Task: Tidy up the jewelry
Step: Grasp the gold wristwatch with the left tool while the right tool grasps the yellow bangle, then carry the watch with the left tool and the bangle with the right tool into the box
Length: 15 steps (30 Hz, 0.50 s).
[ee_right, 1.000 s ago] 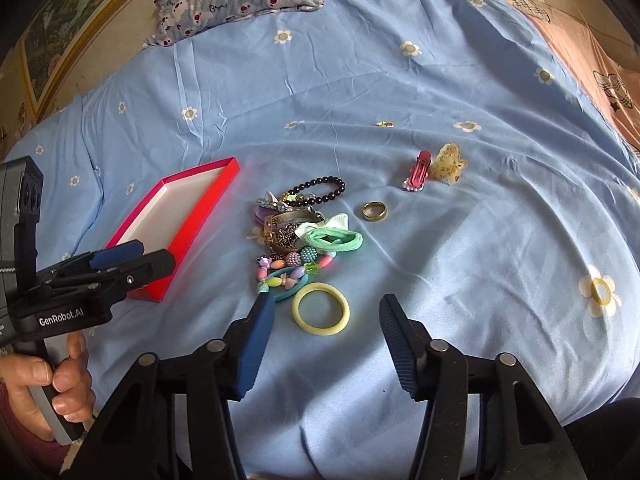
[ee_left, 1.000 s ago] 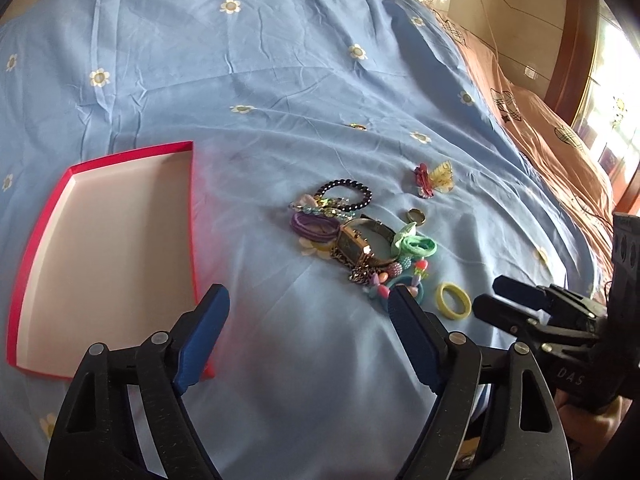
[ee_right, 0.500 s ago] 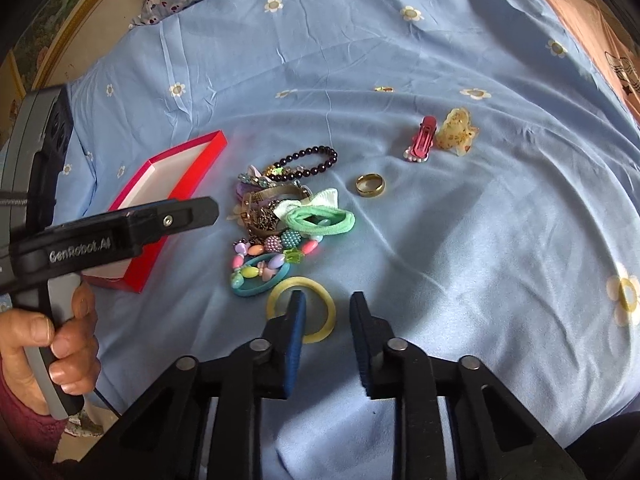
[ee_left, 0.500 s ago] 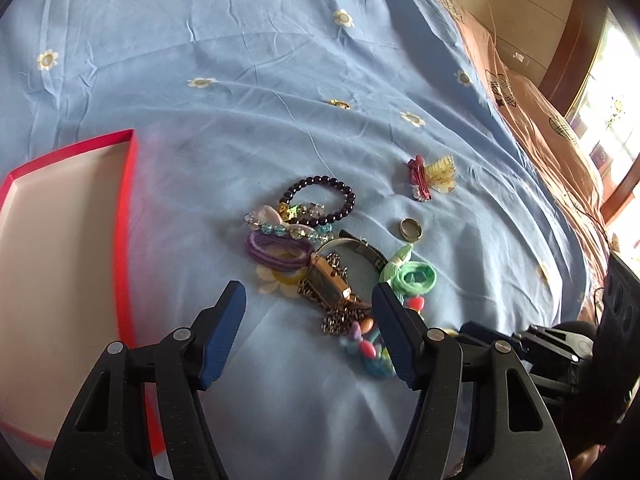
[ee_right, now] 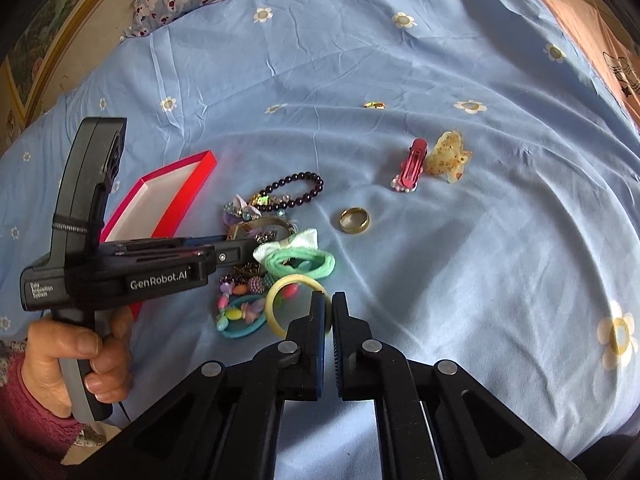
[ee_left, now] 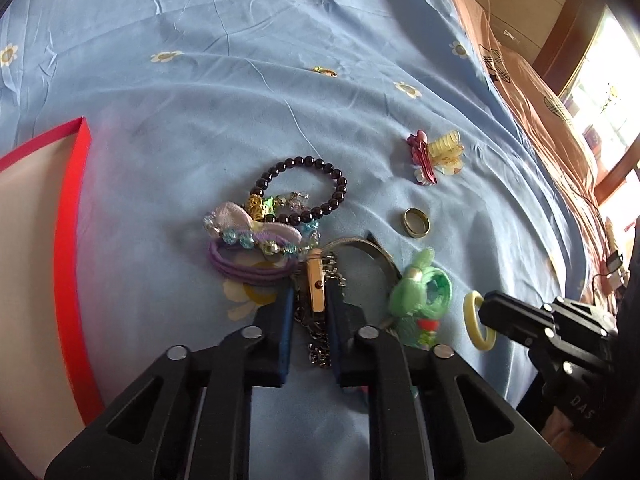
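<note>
Blue bedsheet (ee_right: 440, 240), jewelry pile (ee_left: 304, 248) mid-bed, nothing boxed so far. Red box (ee_left: 68, 240) at left edge looks bare. Left gripper (ee_left: 308, 300) clamped on watch (ee_left: 316, 288); right gripper (ee_right: 329, 308) pinching yellow ring (ee_right: 280, 300). Ring (ee_right: 354, 220), clips (ee_right: 432, 162) still loose.

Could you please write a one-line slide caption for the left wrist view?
Left gripper fingers closed on the gold watch in the jewelry pile, red tray at left, right gripper at the yellow ring.
</note>
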Tool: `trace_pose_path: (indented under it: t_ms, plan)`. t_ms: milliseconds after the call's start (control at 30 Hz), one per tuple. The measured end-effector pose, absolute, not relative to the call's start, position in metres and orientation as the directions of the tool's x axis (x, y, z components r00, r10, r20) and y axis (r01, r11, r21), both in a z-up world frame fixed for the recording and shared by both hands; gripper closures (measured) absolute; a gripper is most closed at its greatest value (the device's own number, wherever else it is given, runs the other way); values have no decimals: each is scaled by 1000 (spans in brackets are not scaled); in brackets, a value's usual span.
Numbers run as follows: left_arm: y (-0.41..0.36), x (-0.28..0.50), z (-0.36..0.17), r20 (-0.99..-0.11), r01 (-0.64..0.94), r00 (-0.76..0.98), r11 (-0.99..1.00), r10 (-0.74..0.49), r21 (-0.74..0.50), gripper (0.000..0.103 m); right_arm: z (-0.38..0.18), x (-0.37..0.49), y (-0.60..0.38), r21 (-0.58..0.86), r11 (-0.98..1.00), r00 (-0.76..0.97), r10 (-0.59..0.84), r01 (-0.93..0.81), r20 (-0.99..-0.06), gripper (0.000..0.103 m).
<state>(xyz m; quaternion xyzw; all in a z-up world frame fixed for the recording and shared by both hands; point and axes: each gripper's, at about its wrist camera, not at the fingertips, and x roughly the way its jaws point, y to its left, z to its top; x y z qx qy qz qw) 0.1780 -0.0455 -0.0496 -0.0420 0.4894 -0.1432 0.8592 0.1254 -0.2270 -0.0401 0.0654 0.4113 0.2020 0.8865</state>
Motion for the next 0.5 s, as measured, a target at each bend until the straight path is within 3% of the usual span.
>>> trace_pose_path:
  t_ms: [500]
  plan:
    - [-5,143,-17,-779,158,570,965,-261,-207,96,-18,124,-210,277,898,604,435,-341,-667,100]
